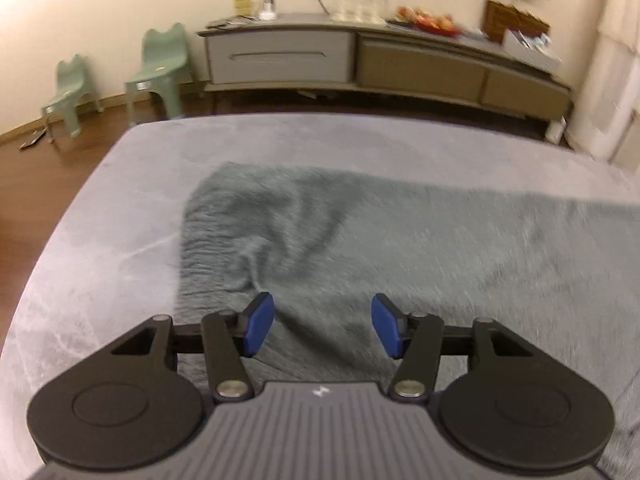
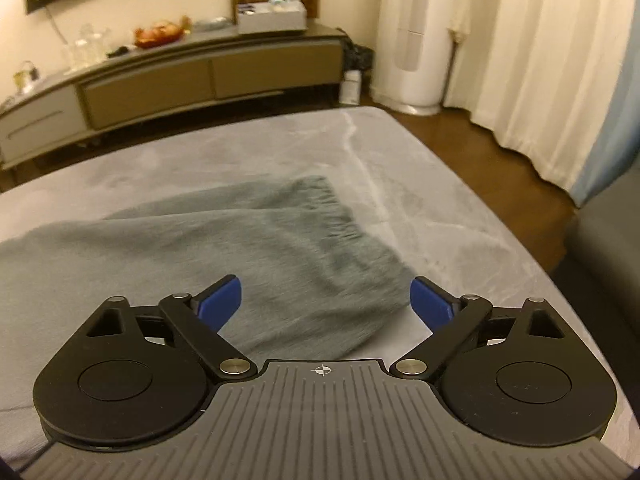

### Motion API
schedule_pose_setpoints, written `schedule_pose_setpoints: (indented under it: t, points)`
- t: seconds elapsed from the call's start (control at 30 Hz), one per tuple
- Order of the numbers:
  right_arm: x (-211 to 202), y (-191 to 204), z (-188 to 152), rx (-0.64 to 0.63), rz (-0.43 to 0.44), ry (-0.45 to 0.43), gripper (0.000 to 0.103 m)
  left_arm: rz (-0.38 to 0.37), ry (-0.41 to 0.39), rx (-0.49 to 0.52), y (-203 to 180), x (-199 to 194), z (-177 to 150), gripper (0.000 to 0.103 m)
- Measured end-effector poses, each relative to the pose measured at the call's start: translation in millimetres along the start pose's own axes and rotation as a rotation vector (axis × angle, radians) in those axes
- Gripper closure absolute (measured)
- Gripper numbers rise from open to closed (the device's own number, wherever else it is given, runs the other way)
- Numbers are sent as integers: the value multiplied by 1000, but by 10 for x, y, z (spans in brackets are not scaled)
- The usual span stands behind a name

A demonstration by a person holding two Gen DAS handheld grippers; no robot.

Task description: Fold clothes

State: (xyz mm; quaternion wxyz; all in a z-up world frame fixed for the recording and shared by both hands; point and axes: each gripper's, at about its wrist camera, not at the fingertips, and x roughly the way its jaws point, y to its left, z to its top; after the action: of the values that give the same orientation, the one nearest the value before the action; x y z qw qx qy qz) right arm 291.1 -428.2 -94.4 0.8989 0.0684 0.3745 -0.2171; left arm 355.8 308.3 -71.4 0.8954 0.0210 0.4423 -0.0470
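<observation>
Your left gripper [image 1: 323, 326] is hanging low over the cloth with its blue pads [image 1: 259, 324] spread apart and nothing between them, released. Beneath it lies the grey-green garment [image 1: 360, 240], a fuzzy knit piece stretched flat across the grey table [image 1: 100, 240]. From this wrist you can see its fringed short edge on the left side, with a ridge of wrinkles running diagonally down toward the gap between your fingers. It's a bit blurred, so the finer weave is hard to read.

Over on the other side, your right gripper [image 2: 326, 300] is spread even wider, fingers [image 2: 430, 300] splayed out, gripping nothing. It sits over the opposite end of the garment [image 2: 240, 248], where the fringed edge angles away toward the far right and the near corner of the fabric falls between your two pads. The right pad hovers over bare table [image 2: 460, 220], the left one over cloth. One layer appears to lie over another at the far end, though the blur makes that uncertain.

Past the table edge, a long low sideboard [image 1: 380, 64] runs along the wall, with a plate of fruit [image 1: 430, 22] and glassware on top. Two pale green children's chairs [image 1: 158, 72] stand on the wood floor to the left. On the right wrist's side, cream curtains [image 2: 540, 60] hang down beside a white tower unit [image 2: 412, 40].
</observation>
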Motion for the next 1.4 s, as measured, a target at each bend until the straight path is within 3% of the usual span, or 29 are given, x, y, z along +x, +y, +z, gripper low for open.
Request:
schedule_pose_setpoints:
  t: [0.13,0.23,0.37,0.5,0.57,0.63,0.67,0.77,0.83,0.9,1.17,1.2,1.23,1.27,1.3,1.37,1.4]
  points:
    - [376,-109,24,23,4,16,12,4,45,-8,-46,225,-65,43]
    - [583,-68,65,-27,17,15,16,68,52,-78,13,405,33,45]
    - [635,-95,282,-45,-58,62,22,116,53,-109,1,411,87,49]
    - [449,-306,604,97,115,0,20,131,50,-101,-33,401,96,45]
    - [567,-332,757,117,155,18,28,126,50,-101,-27,382,93,44]
    - [848,-325,829,127,183,106,56,122,51,-97,-23,359,94,44]
    - [963,-313,839,127,191,137,61,123,51,-94,-28,357,92,44]
    - [1138,-230,835,86,251,184,63,126,47,-80,-48,381,90,44]
    - [1149,-178,831,41,256,174,82,128,45,-73,-52,398,101,44]
    - [1135,-180,840,25,275,165,84,126,44,-71,-55,397,98,44]
    - [1036,-272,1016,63,353,118,84,130,40,-65,-65,414,111,44]
    - [1042,-258,1027,57,351,119,74,130,40,-65,-65,415,112,44]
    - [1067,-238,1037,55,341,120,54,129,39,-66,-66,417,112,44]
    - [1097,-214,1046,50,332,123,42,129,38,-65,-69,420,112,44]
    - [1140,-176,1052,37,323,130,40,129,37,-64,-72,423,112,43]
    - [1246,-79,1052,2,320,165,73,128,34,-61,-74,427,113,43]
    - [1271,-20,1049,-31,316,172,95,127,32,-62,-66,427,116,42]
